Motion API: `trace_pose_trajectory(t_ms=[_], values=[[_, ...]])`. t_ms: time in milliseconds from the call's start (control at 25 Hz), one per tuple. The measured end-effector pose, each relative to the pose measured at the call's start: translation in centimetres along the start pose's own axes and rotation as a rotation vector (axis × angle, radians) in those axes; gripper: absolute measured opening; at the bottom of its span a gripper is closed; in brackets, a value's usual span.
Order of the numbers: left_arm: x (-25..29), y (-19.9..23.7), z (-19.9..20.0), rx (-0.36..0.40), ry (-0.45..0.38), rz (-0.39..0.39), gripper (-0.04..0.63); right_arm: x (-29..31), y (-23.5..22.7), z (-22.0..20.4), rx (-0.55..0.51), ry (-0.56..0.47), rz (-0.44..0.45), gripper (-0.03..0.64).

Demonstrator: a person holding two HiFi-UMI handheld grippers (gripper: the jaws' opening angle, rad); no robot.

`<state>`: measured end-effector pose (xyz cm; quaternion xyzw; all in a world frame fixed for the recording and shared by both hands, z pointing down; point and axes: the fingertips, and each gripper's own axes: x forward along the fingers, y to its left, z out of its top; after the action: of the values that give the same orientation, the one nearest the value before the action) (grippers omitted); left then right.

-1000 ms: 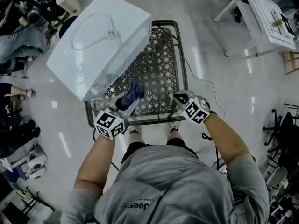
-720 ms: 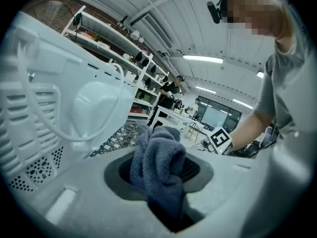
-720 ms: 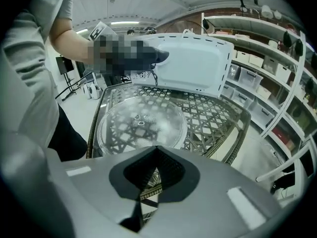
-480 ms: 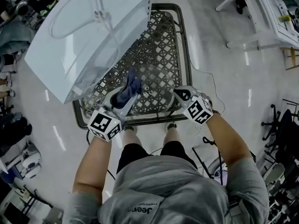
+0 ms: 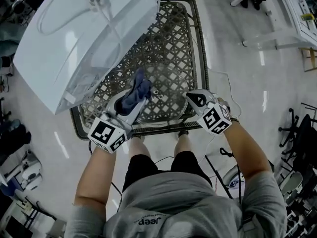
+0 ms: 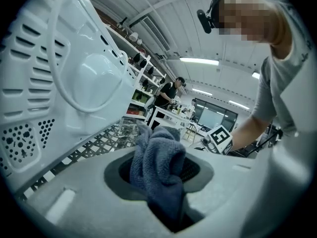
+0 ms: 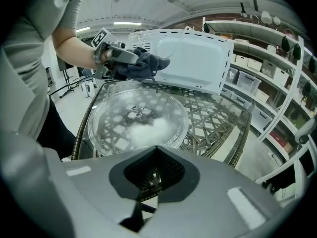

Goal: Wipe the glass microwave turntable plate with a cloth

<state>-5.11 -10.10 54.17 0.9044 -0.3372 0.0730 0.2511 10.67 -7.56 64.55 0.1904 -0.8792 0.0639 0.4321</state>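
Pinching the blue-grey cloth (image 6: pixel 158 160) tight, the fingers of the left gripper (image 6: pixel 162 182) poise it over the round clear glass turntable plate (image 7: pixel 136 115) on the metal lattice desk (image 7: pixel 213 120). The right gripper (image 7: pixel 157 175), fingers together and empty, sits at the plate's near rim, probably to steady it.

Your right gripper (image 7: pixel 157 152): jaws drawn together at the tips, right at the near rim of the glass plate (image 7: pixel 136 118). A pinch on it can't be confirmed. Plate lies flat on the lattice table (image 7: pixel 218 118). Over its far rim your left gripper (image 7: pixel 134 62) clamps a bunched dark cloth (image 7: pixel 151 63), in front of the white microwave (image 7: pixel 193 58).
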Motion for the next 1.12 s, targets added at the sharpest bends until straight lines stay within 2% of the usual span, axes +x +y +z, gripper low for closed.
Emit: trace_pose_trajectory(t_ms=[240,360,560,840,1000,1120], values=[[0.8,0.7,-0.6,0.051,0.038,0.006,0.130,0.3,-0.2,0.0,0.011,0.000,0.002,0.006],[1.9,0.4,-0.8,0.116,0.093,-0.005,0.130,0.3,-0.1,-0.1,-0.013,0.013,-0.002,0.006],[6.3,-0.6,-1.2,0.329,0.225,-0.036,0.130,0.3,-0.1,-0.1,-0.020,0.008,-0.014,0.006],[15.0,-3.5,-4.0,0.732,0.467,-0.096,0.130,0.2,0.0,-0.2,-0.027,0.000,-0.036,0.006],[18.1,-3.9,-5.7,0.867,0.580,-0.115,0.130,0.2,0.0,-0.2,-0.018,-0.004,-0.042,0.006],[19.1,-3.6,-6.6,0.926,0.642,-0.119,0.130,0.2,0.0,-0.2,-0.008,-0.007,-0.042,0.006]])
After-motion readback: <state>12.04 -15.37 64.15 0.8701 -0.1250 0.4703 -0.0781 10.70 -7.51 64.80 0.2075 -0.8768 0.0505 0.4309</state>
